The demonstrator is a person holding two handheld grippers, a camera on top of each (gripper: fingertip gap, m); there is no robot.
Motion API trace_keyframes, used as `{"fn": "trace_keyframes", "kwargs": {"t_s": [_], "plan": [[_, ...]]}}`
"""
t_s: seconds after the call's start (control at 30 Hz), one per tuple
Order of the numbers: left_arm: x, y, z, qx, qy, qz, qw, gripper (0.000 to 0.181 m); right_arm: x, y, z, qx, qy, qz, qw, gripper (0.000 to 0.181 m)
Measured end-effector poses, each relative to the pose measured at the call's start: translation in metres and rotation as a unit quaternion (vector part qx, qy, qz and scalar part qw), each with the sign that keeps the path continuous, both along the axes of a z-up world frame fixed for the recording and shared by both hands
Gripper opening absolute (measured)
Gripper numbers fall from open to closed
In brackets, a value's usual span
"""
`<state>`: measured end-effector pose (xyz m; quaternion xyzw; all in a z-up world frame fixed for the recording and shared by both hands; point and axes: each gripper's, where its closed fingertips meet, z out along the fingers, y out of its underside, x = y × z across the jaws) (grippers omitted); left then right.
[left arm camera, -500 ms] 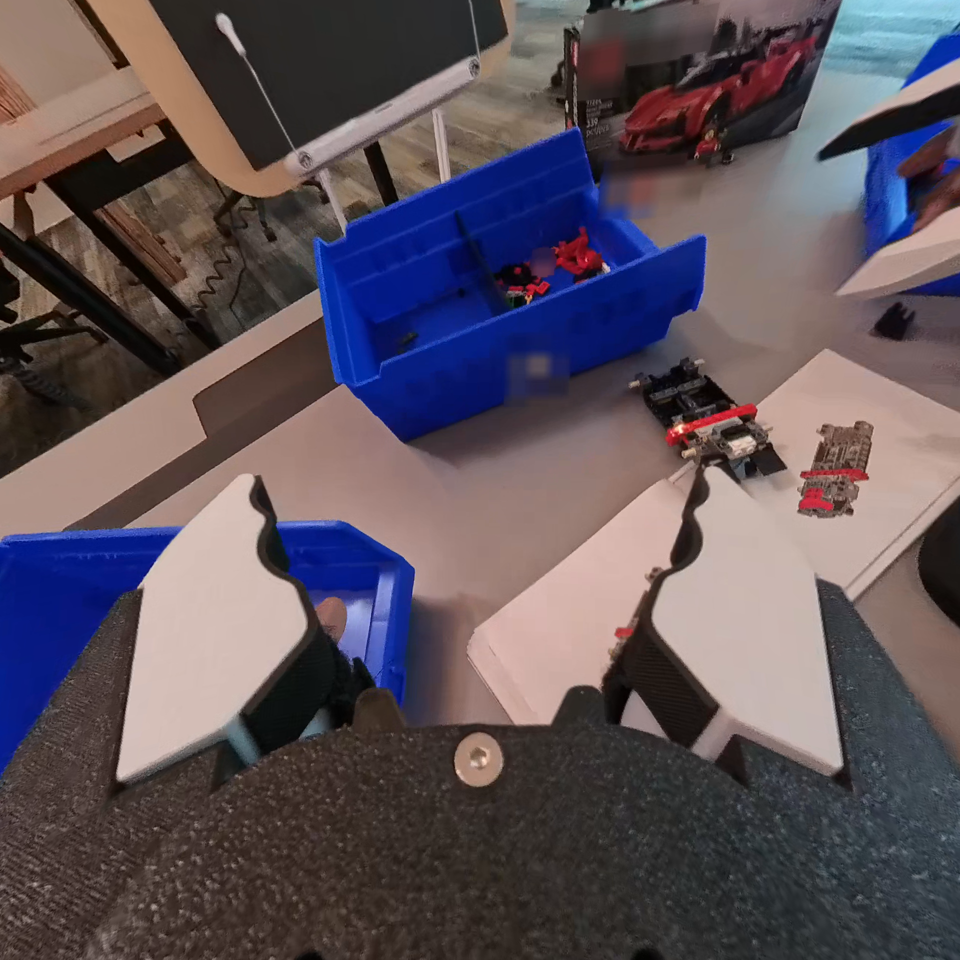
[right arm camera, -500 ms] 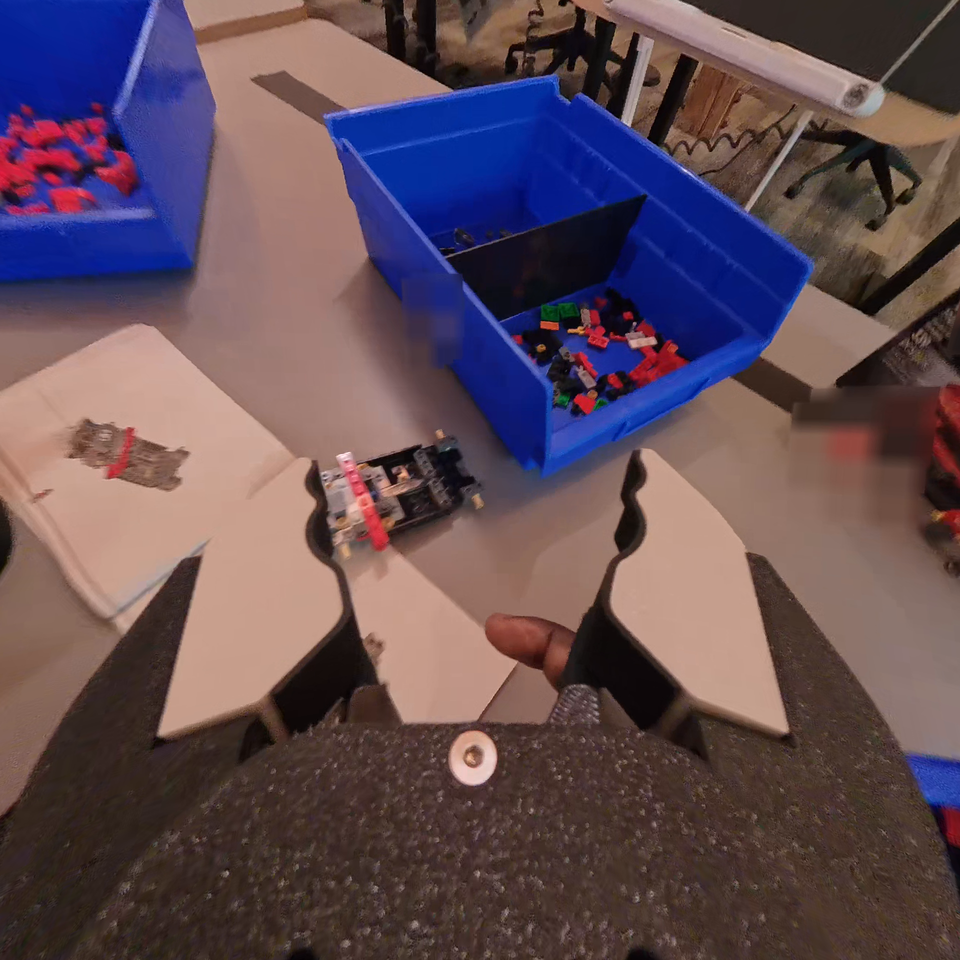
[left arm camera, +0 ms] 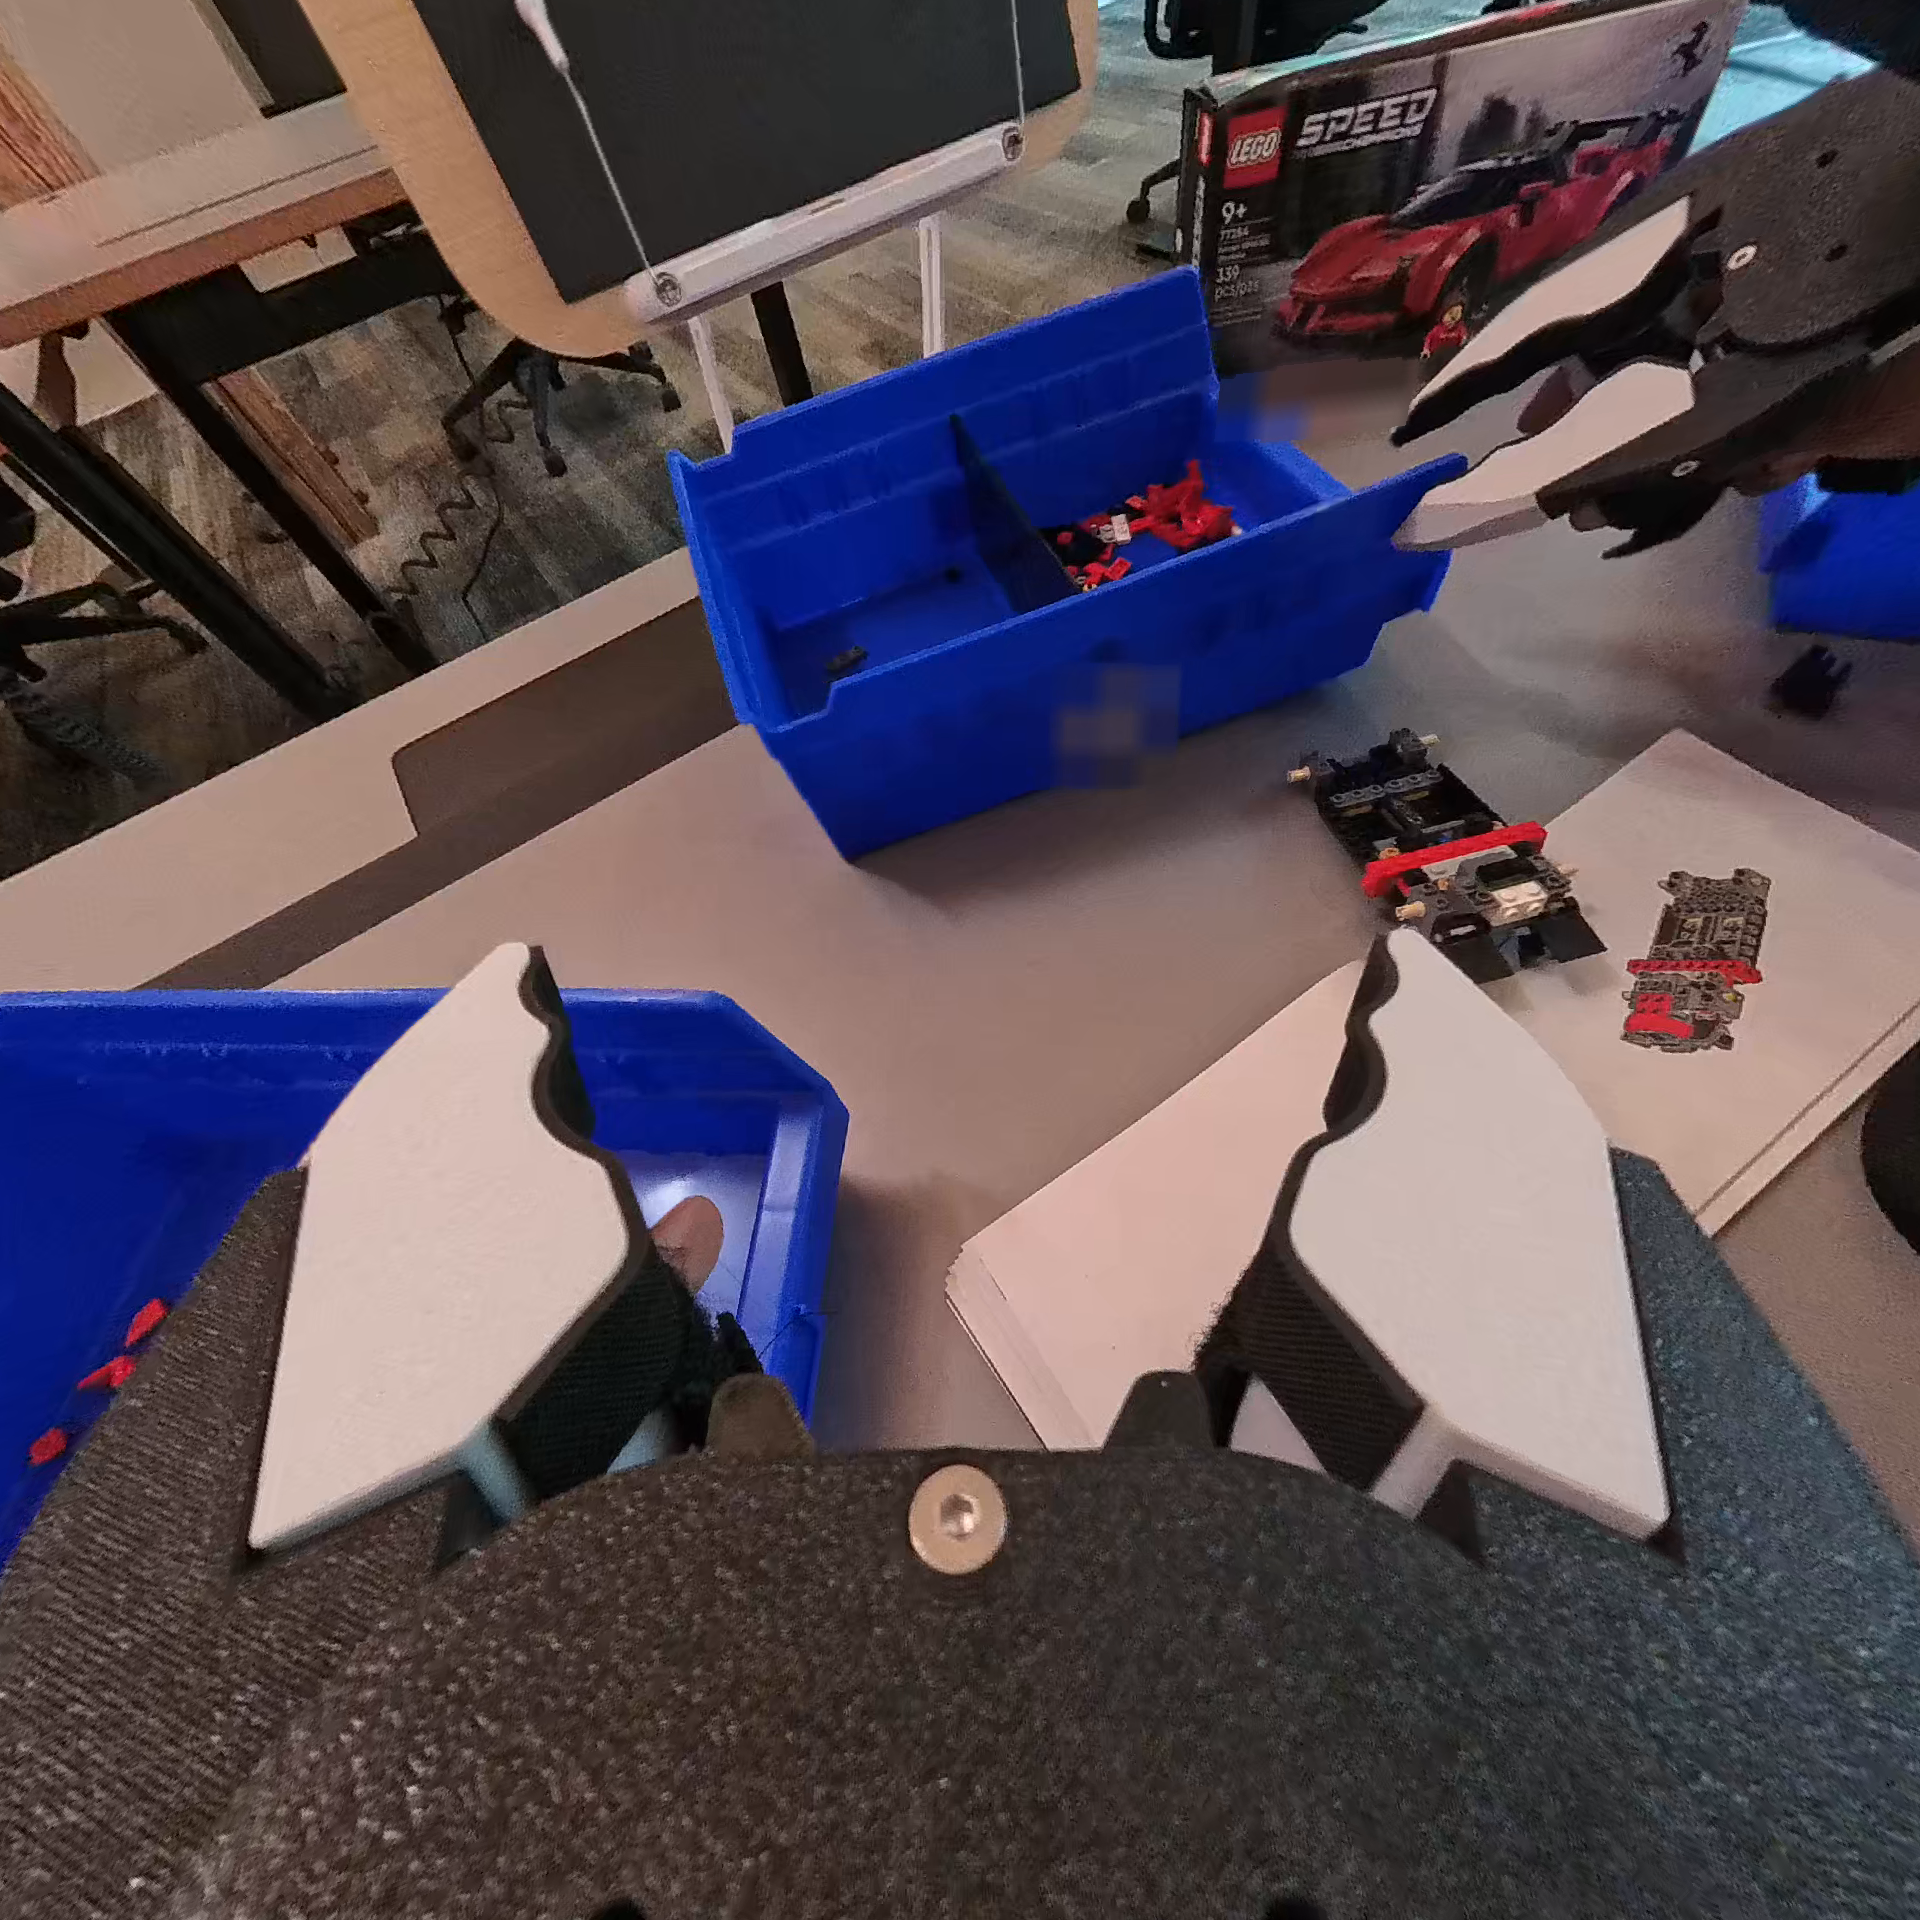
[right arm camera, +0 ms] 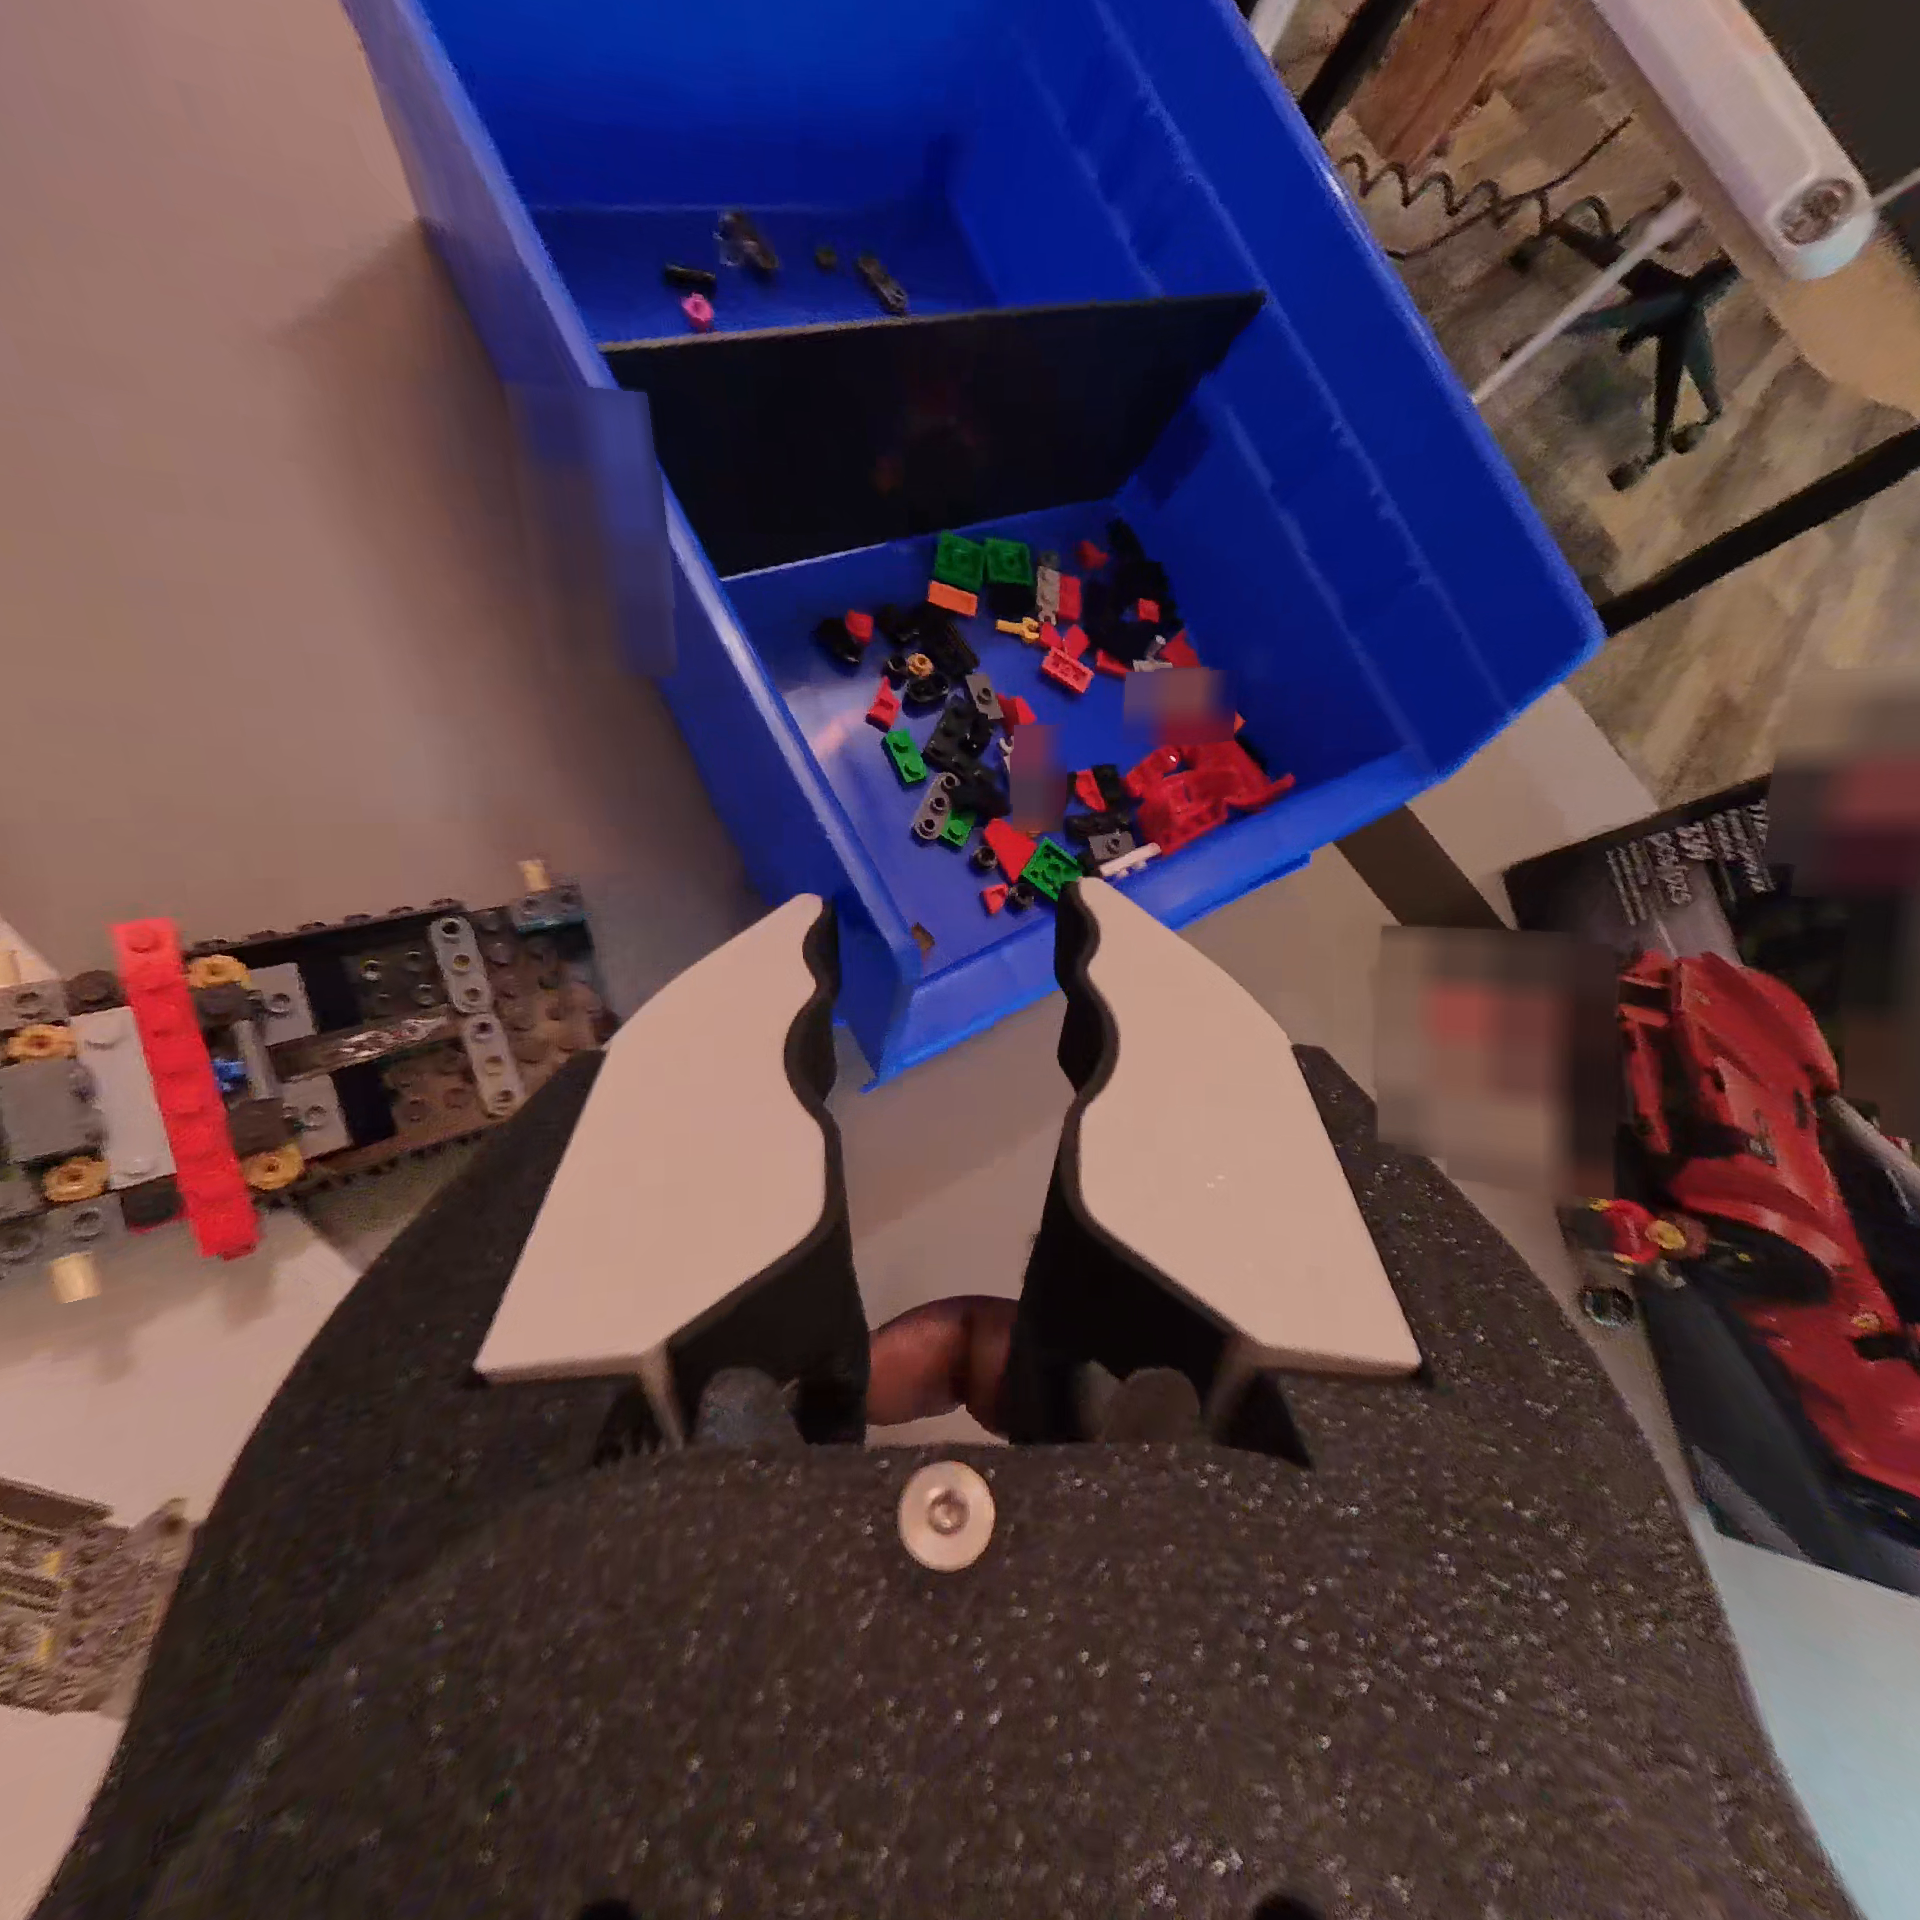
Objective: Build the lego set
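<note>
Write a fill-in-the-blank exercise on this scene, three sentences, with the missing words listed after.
1. The divided bin on the table is coloured ____.
2. The right tool points at the bin compartment holding the ____ loose pieces, not the nearly empty one.
3. On the partly built chassis, the long beam lying across it is coloured ____.

Missing words: blue; many; red

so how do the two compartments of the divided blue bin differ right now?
The near compartment holds a dense pile of red, black, green and grey pieces; the far compartment holds only a few small pieces, mostly dark, one pink. The right gripper sits at the near compartment's edge, away from the far one. Both share the blue bin, split by a black divider.
</note>
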<state>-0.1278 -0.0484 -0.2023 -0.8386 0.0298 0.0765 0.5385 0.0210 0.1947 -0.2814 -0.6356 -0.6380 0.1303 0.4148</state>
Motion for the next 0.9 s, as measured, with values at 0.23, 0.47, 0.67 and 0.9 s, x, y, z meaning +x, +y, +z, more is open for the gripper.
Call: {"fn": "trace_keyframes", "kwargs": {"t_s": [0.23, 0.47, 0.67, 0.9], "plan": [[0.003, 0.001, -0.008, -0.008, -0.005, -0.01, 1.0, 0.137, 0.011, 0.036, -0.001, -0.008, 0.011, -0.052, 0.999, 0.036], [0.006, 0.003, -0.01, -0.01, -0.006, -0.015, 1.0, 0.134, 0.006, 0.056, -0.002, -0.007, 0.016, -0.073, 0.997, 0.033], [0.009, 0.004, -0.012, -0.015, -0.004, -0.019, 1.0, 0.133, 0.002, 0.055, -0.007, -0.023, 0.022, -0.071, 0.997, 0.029], [0.008, 0.003, -0.011, -0.016, 0.0, -0.014, 1.0, 0.132, -0.022, 0.027, 0.018, 0.004, 0.046, 0.006, 0.999, 0.057]]}}
